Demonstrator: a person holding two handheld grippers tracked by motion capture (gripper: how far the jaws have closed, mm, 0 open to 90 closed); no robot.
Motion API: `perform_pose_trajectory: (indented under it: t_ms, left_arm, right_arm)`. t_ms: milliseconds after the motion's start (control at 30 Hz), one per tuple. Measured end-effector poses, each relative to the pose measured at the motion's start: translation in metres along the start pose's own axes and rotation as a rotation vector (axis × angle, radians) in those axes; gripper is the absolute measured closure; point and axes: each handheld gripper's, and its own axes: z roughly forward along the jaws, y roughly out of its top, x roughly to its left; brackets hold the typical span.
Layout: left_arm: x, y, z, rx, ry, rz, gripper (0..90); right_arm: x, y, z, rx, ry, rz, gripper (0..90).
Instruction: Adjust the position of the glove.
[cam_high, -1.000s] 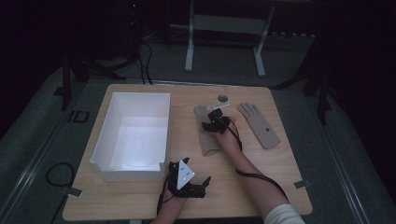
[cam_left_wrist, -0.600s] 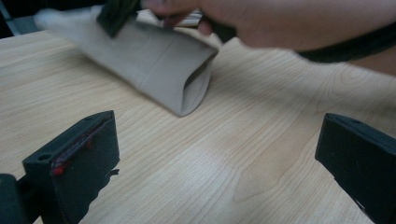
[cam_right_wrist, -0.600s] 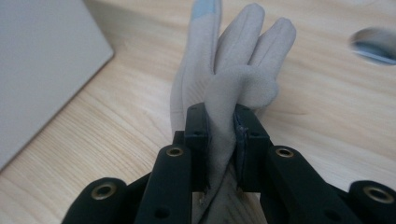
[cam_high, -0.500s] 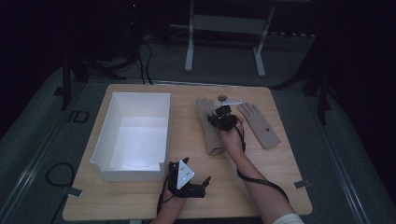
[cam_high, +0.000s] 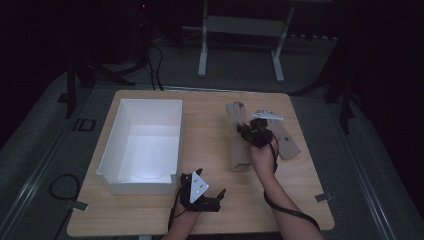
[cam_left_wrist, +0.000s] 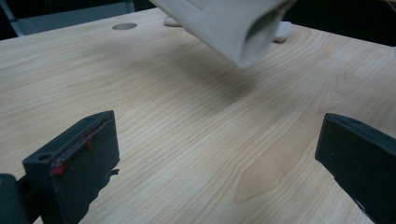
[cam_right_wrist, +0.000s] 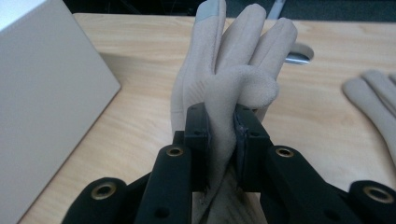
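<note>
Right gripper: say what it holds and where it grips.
The right gripper is shut on the beige glove, pinching its palm just below the thumb. The left gripper holds nothing.

left tool (cam_high: 214, 196): jaws wide apart, low | right tool (cam_right_wrist: 223, 135): jaws pinched together, raised

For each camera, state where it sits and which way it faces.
High view: above the person's side, looking forward and down on the table; both forearms show.
Left gripper view: rides the left hand-held gripper, looking across the tabletop between open jaws.
Right gripper view: rides the right hand-held gripper, shut on the glove.
Shared: the glove's cuff.
</note>
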Motion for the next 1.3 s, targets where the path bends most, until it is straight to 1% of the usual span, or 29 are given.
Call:
perform_pose_trajectory:
  t_ms: [33, 67, 100, 133, 167, 200, 233, 267, 300, 333, 367, 400, 433, 533, 667, 700, 833, 867, 967, 1000, 1033, 1067, 1100, 1167, 1267, 1300]
  left_arm:
    - [0.0, 0.0, 0.0, 0.003, -0.001, 0.004, 0.1]
    - [0.0, 0.0, 0.0, 0.003, -0.001, 0.004, 0.1]
    - [0.0, 0.0, 0.0, 0.004, -0.001, 0.007, 0.1]
    - [0.0, 0.0, 0.0, 0.0, 0.0, 0.004, 0.1]
    - [0.0, 0.0, 0.0, 0.0, -0.001, 0.004, 0.1]
    - [0.0, 0.0, 0.0, 0.0, -0.002, 0.006, 0.1]
    - [0.0, 0.0, 0.0, 0.0, -0.002, 0.006, 0.1]
    - [0.0, 0.0, 0.0, 0.001, -0.002, 0.008, 0.1]
    - [-0.001, 0.0, 0.0, 0.002, -0.002, 0.009, 0.1]
    - [-0.001, 0.0, 0.0, 0.001, -0.003, 0.01, 0.1]
    - [-0.001, 0.0, 0.0, 0.001, -0.003, 0.011, 0.1]
    - [-0.001, 0.0, 0.0, 0.001, -0.003, 0.011, 0.1]
    - [-0.001, 0.0, 0.0, 0.001, -0.003, 0.01, 0.1]
    - [-0.001, 0.0, 0.0, 0.001, -0.003, 0.009, 0.1]
    - [-0.001, 0.0, 0.0, 0.002, -0.004, 0.01, 0.1]
    - [-0.001, 0.0, 0.0, 0.002, -0.004, 0.009, 0.1]
    - [-0.001, 0.0, 0.0, 0.002, -0.004, 0.007, 0.1]
    - [-0.001, 0.0, 0.0, 0.001, -0.004, 0.009, 0.1]
    - [0.0, 0.0, 0.0, 0.001, -0.005, 0.009, 0.1]
    - [0.0, 0.0, 0.0, 0.001, -0.006, 0.009, 0.2]
    - [0.0, 0.0, 0.0, 0.002, -0.007, 0.008, 0.2]
    - [0.0, 0.0, 0.0, 0.002, -0.008, 0.01, 0.2]
    - [0.0, 0.0, 0.0, 0.002, -0.008, 0.01, 0.1]
    - [0.0, 0.0, 0.0, 0.002, -0.008, 0.01, 0.1]
    - [0.0, 0.0, 0.0, 0.001, -0.011, 0.008, 0.1]
    - [0.0, 0.0, 0.0, 0.002, -0.011, 0.007, 0.1]
  right_arm:
    - [-0.002, -0.006, -0.002, 0.008, 0.002, 0.011, 77.9]
    - [-0.002, -0.006, -0.002, 0.008, 0.002, 0.011, 77.9]
    - [-0.003, -0.01, -0.003, 0.003, -0.013, 0.012, 78.0]
    - [-0.006, -0.016, -0.005, 0.005, -0.017, 0.034, 77.9]
    - [-0.006, -0.02, -0.006, 0.005, -0.018, 0.043, 77.9]
    - [-0.006, -0.025, -0.007, 0.006, -0.019, 0.047, 77.9]
    - [-0.006, -0.025, -0.007, 0.006, -0.019, 0.047, 77.9]
    - [-0.006, -0.035, -0.007, 0.015, -0.025, 0.049, 77.9]
    - [-0.006, -0.04, -0.006, 0.021, -0.023, 0.057, 77.9]
    - [-0.006, -0.04, -0.006, 0.021, -0.023, 0.057, 77.9]
    - [-0.005, -0.049, -0.001, 0.032, -0.031, 0.056, 77.9]
    - [-0.005, -0.049, -0.001, 0.032, -0.031, 0.056, 77.9]
    - [-0.006, -0.055, 0.003, 0.039, -0.026, 0.08, 77.9]
    - [-0.006, -0.063, 0.009, 0.043, -0.031, 0.093, 77.7]
    - [-0.005, -0.067, 0.014, 0.053, -0.045, 0.087, 77.5]
    - [-0.006, -0.07, 0.017, 0.052, -0.057, 0.089, 77.4]
    - [-0.007, -0.074, 0.023, 0.057, -0.073, 0.098, 77.1]
    - [-0.007, -0.076, 0.027, 0.063, -0.089, 0.089, 76.4]
    - [-0.008, -0.08, 0.032, 0.072, -0.105, 0.083, 75.2]
    - [-0.009, -0.084, 0.037, 0.08, -0.121, 0.058, 72.8]
    - [-0.009, -0.084, 0.037, 0.08, -0.121, 0.058, 72.8]
    - [-0.007, -0.087, 0.037, 0.071, -0.133, 0.028, 70.5]
    - [-0.007, -0.087, 0.037, 0.071, -0.133, 0.028, 70.5]
    - [-0.005, -0.087, 0.038, 0.077, -0.143, -0.009, 67.1]
    - [-0.005, -0.088, 0.038, 0.073, -0.141, -0.016, 66.4]
    - [-0.006, -0.089, 0.038, 0.073, -0.128, -0.026, 62.2]
